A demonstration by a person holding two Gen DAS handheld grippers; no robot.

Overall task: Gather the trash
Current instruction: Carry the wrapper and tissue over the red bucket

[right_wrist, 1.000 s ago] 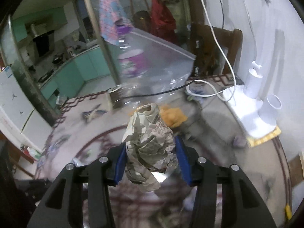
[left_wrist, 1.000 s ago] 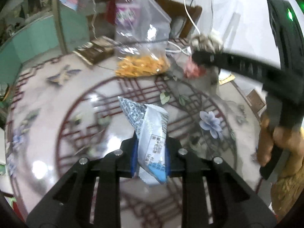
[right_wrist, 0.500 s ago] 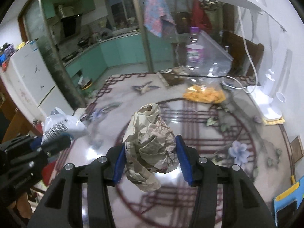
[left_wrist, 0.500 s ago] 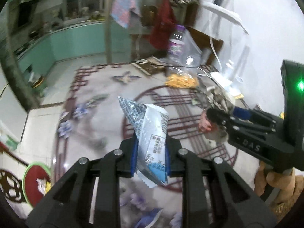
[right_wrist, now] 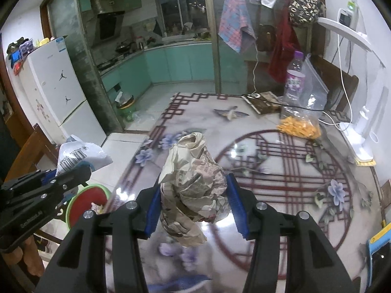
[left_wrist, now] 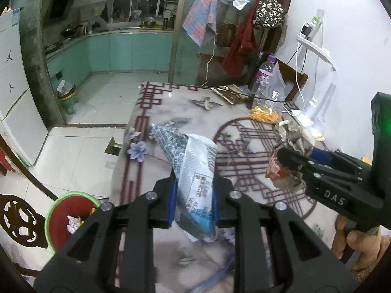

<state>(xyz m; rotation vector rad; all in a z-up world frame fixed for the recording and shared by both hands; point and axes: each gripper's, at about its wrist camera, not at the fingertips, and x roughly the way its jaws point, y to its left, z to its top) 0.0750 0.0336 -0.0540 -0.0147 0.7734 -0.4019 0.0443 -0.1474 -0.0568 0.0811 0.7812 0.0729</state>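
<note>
Still over the table, left gripper clamps the wrapper, right gripper pinches crumpled paper — either could miss the bin at eight o'clock if released early.

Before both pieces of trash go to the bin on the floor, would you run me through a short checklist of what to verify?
1. Left gripper shut on the wrapper: ok, pads pinch it on both sides.
2. Right gripper shut on the paper wad: ok, wad fills the gap between the pads.
3. Bin in sight: ok, on the floor beside the table, lower left in the left view.
4. Bin has room: ok, only a few scraps show inside.
5. Grippers apart: ok, a gap shows between them.
6. Grippers over the bin: not ok, both are above the table.
</note>
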